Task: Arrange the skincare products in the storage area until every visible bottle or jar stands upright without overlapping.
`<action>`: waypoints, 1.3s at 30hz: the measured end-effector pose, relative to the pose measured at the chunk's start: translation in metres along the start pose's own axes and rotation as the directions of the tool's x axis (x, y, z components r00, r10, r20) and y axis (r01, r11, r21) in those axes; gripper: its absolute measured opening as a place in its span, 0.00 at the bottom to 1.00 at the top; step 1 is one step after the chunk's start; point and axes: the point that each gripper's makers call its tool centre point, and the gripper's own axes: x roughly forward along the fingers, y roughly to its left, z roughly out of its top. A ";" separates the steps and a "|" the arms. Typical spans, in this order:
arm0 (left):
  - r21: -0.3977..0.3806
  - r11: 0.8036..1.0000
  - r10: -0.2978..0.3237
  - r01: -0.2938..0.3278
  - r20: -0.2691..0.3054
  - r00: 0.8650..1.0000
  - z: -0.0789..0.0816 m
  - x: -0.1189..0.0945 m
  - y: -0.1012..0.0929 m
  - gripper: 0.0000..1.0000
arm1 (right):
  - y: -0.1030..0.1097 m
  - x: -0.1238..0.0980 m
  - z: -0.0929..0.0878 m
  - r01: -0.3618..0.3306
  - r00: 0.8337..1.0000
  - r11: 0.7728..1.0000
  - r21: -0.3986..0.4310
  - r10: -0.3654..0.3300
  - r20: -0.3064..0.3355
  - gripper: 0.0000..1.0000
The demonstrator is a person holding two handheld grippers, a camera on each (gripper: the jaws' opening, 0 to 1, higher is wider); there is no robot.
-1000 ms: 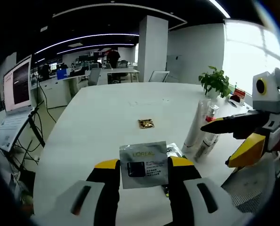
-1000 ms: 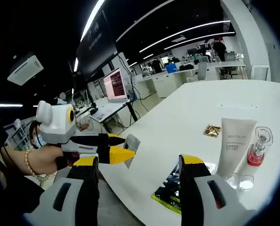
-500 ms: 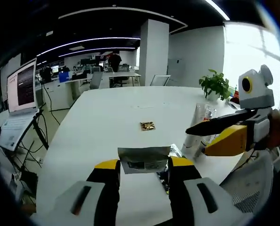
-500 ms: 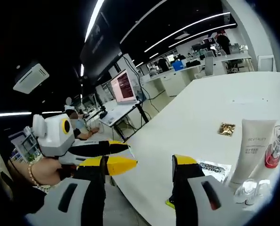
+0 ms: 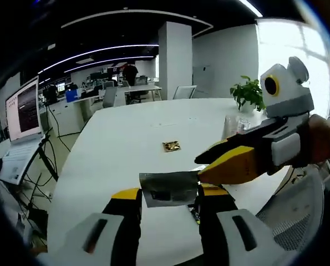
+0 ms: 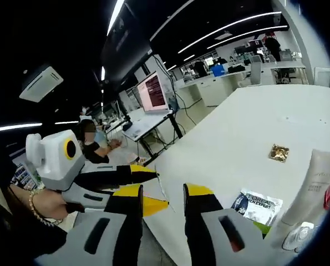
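On the white worktop (image 5: 126,138) ahead of you lies a small gold packet (image 5: 171,146), with a potted plant (image 5: 248,94) at the far edge. A second sachet (image 6: 256,204) lies flat beside the white tube (image 6: 311,191). Your left gripper (image 5: 167,194) is raised over the near edge, its fingers clenched on a silver sachet (image 5: 169,188). Your right gripper (image 6: 163,191) comes across level, fingers narrowed around that sachet's right edge; I cannot tell whether they grip it.

White table (image 5: 126,133) mostly bare; gold packet (image 5: 171,146) mid-table.
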 end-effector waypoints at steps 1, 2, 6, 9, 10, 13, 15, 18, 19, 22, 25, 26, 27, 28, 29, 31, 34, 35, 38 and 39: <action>0.000 1.000 -0.001 0.001 0.000 1.000 0.000 0.000 0.000 0.38 | 0.001 0.001 -0.001 -0.004 1.000 1.000 -0.012 0.004 -0.006 0.21; 0.006 1.000 0.000 0.000 -0.003 1.000 0.000 0.001 0.000 0.38 | 0.003 0.001 0.001 -0.007 1.000 1.000 -0.006 0.007 0.001 0.19; 0.016 1.000 -0.008 0.008 -0.003 1.000 0.000 0.002 -0.001 0.38 | -0.001 0.004 0.000 -0.002 1.000 1.000 -0.015 0.002 -0.012 0.11; 0.036 0.999 -0.012 0.012 -0.006 1.000 0.000 0.002 -0.004 0.38 | -0.001 0.004 -0.003 -0.007 1.000 1.000 0.000 0.007 -0.026 0.06; 0.037 0.999 -0.014 0.014 -0.006 1.000 0.000 0.003 -0.004 0.38 | -0.001 0.004 -0.004 -0.007 0.999 1.000 0.006 0.007 -0.032 0.02; 0.054 0.998 -0.016 0.017 -0.009 1.000 -0.001 0.003 -0.005 0.37 | -0.003 0.003 -0.005 -0.001 0.999 1.000 0.003 0.001 -0.036 0.01; 0.056 0.998 -0.022 0.023 -0.008 1.000 0.000 0.002 -0.005 0.37 | -0.002 0.001 -0.006 -0.013 0.999 1.000 0.020 0.013 -0.033 0.01; 0.056 0.998 -0.034 0.034 -0.012 0.999 -0.001 0.003 -0.007 0.37 | -0.007 0.000 -0.007 0.007 0.999 1.000 0.007 -0.006 -0.042 0.01; 0.057 0.998 -0.035 0.036 -0.013 0.999 -0.001 0.003 -0.007 0.37 | -0.007 0.000 -0.006 0.002 0.999 1.000 0.012 -0.001 -0.037 0.01; 0.055 0.997 -0.048 0.049 -0.017 0.999 -0.003 0.002 -0.009 0.38 | -0.010 -0.003 -0.003 0.025 0.999 0.999 0.024 -0.025 -0.020 0.01; 0.048 0.996 -0.070 0.071 -0.016 0.997 -0.004 -0.001 -0.011 0.43 | -0.017 -0.007 0.001 0.045 0.999 0.999 0.030 -0.045 -0.006 0.01; 0.033 0.995 -0.090 0.090 -0.014 0.996 -0.006 -0.003 -0.011 0.46 | -0.017 -0.010 0.004 0.041 0.999 0.998 0.050 -0.041 0.002 0.01; 0.015 0.994 -0.111 0.111 -0.009 0.994 -0.007 -0.004 -0.013 0.49 | -0.015 -0.012 0.005 0.032 0.999 0.997 0.067 -0.033 0.006 0.01; 0.009 0.992 -0.126 0.127 -0.010 0.992 -0.009 -0.006 -0.010 0.51 | -0.015 -0.014 0.006 0.028 1.000 0.997 0.072 -0.029 0.009 0.01; -0.004 0.986 -0.165 0.165 -0.007 0.986 -0.010 -0.007 -0.012 0.52 | -0.015 -0.018 0.007 0.016 1.000 0.997 0.071 -0.017 0.010 0.01; -0.116 0.959 -0.260 0.260 0.019 0.965 -0.011 -0.007 -0.014 0.52 | -0.014 -0.022 0.009 0.006 1.000 0.997 0.072 -0.007 0.014 0.01; -0.235 0.888 -0.387 0.395 0.080 0.919 -0.001 -0.011 -0.017 0.49 | -0.009 -0.030 0.012 -0.027 0.999 0.995 0.091 0.025 0.031 0.01; -0.244 0.877 -0.403 0.413 0.093 0.910 0.000 -0.012 -0.015 0.48 | -0.007 -0.033 0.012 -0.035 0.999 0.995 0.095 0.032 0.032 0.01; -0.235 0.844 -0.478 0.483 0.082 0.875 -0.001 -0.013 -0.014 0.45 | -0.003 -0.040 0.011 -0.050 0.998 0.994 0.093 0.047 0.036 0.01; -0.256 0.823 -0.502 0.508 0.092 0.860 -0.001 -0.014 -0.016 0.43 | -0.001 -0.041 0.012 -0.056 0.998 0.994 0.097 0.052 0.039 0.01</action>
